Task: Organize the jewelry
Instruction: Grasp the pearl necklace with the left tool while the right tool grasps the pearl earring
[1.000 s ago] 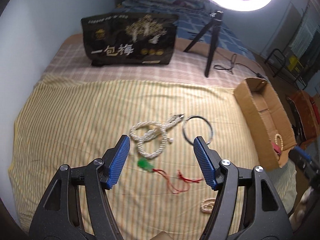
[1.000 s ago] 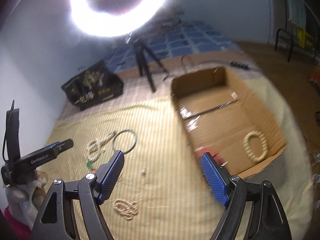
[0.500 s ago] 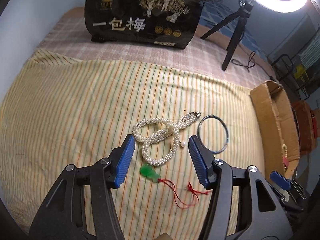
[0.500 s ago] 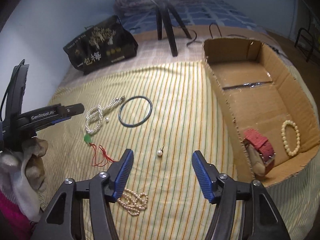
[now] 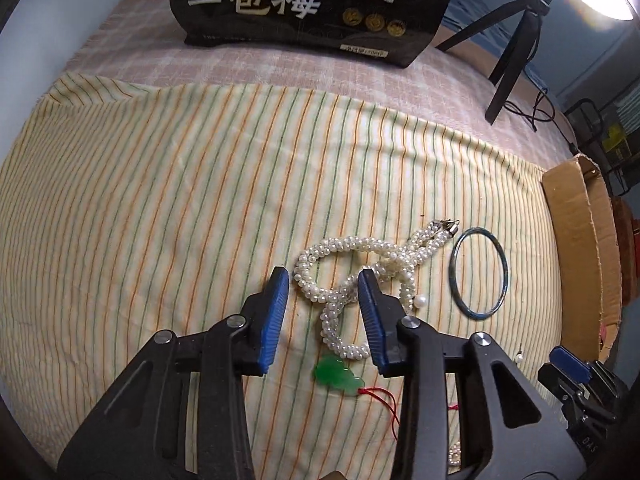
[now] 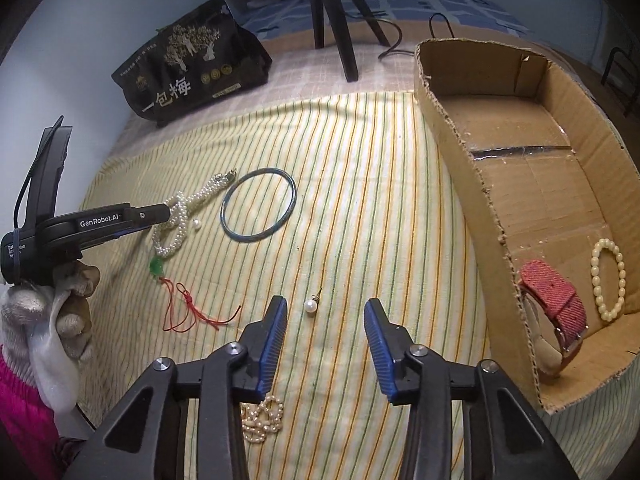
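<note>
Pearl necklace (image 5: 352, 276) lies between the left claw (image 5: 322, 280) tips — unclamped.

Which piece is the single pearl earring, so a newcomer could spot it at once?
Start at the cardboard box on the striped cloth. Left of its near end, just ahead of the open right gripper, lies the pearl earring: one lone white bead on a short metal hook, unlike the strung pieces around it.
</note>
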Available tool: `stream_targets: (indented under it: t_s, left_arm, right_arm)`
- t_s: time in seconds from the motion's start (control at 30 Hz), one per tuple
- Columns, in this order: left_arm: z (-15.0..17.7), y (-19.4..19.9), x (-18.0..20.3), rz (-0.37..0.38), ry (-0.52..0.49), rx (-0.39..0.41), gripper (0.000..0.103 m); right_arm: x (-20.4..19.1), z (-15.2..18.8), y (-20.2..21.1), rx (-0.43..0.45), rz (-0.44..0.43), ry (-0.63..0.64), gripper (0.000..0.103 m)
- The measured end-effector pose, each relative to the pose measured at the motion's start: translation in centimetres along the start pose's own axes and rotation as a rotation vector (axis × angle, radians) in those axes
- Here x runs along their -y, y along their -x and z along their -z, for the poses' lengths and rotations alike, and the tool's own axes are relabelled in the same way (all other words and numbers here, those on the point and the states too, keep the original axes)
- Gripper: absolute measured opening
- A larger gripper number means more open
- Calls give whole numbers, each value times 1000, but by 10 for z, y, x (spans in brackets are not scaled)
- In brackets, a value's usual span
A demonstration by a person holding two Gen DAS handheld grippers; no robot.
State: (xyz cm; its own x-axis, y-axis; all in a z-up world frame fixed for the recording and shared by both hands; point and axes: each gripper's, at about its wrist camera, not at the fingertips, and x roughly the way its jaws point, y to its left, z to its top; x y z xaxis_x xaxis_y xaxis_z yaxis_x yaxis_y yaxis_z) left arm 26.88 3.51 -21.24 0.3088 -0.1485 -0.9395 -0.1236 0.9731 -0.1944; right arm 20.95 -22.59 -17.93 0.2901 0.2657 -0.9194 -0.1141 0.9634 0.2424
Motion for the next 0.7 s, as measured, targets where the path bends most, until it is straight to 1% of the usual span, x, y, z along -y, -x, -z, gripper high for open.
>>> stream_targets:
  t_s: [0.3, 0.47, 0.6, 0.7]
  left_arm:
    - [2, -6, 6, -8, -31, -3, 34]
    - [3, -8, 17, -16, -74, -2, 27]
    - [4, -11, 24, -42, -104, 8, 25]
    - [5, -10, 25, -45, -115, 11, 21]
  right_arm:
    - [2, -5, -8, -15, -31, -22, 33]
    - [-1, -7, -8, -26, -46, -12, 30]
    - [-7, -9, -13, -37, -28, 16, 27]
    - [-11, -8, -22, -48, 14, 36, 26]
